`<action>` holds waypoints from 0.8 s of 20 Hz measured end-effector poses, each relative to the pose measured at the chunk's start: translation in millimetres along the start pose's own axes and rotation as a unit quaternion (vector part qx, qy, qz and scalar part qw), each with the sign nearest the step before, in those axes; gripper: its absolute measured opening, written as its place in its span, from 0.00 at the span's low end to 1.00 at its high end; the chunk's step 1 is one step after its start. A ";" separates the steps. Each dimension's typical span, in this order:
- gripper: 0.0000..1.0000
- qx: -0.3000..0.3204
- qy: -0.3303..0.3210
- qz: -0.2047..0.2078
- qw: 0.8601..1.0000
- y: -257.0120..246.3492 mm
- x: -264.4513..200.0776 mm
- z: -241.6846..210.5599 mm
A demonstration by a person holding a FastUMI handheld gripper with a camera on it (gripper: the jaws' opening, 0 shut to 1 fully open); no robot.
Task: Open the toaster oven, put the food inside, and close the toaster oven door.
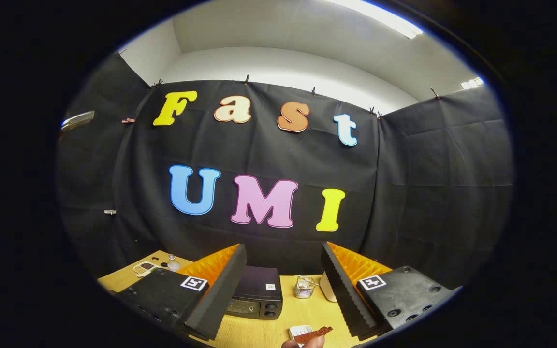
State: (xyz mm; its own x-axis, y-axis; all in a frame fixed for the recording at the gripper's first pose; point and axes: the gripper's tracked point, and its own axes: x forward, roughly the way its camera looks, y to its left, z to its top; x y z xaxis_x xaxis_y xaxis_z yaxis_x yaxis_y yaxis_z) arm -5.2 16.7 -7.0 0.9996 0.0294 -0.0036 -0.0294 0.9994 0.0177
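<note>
Gripper (pixel 283 285) held level, fingers (pixel 220 290) spread wide apart with nothing between them. A person's hand (pixel 302 343) shows low between the fingers, probably pinching something, mostly cut off.

The tool (pixel 283 285) hangs with fingers spread wide; bare surface (pixel 302 311) lies between them. The toaster oven (pixel 257 293) blocks the left side, a wire holder (pixel 304 287) stands ahead, and a hand (pixel 305 342) with food (pixel 313 334) sits nearest.

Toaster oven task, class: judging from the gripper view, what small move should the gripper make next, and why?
Probably lower the gripper toward the toaster oven door. The jaws stand open and empty, raised above the table; the oven looks closed, and a hand holds the food nearby.
</note>
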 end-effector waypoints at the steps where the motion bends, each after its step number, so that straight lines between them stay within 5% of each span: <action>1: 0.97 0.001 0.000 0.001 1.000 2.1 -0.3 -0.5; 16: 0.97 0.044 0.028 0.071 0.996 119.6 53.8 -78.9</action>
State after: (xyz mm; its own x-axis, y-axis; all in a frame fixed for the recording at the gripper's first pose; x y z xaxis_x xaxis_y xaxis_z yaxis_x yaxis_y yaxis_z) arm 44.7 139.1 -83.9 0.9833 0.1747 -0.0506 -0.1684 0.9796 0.1096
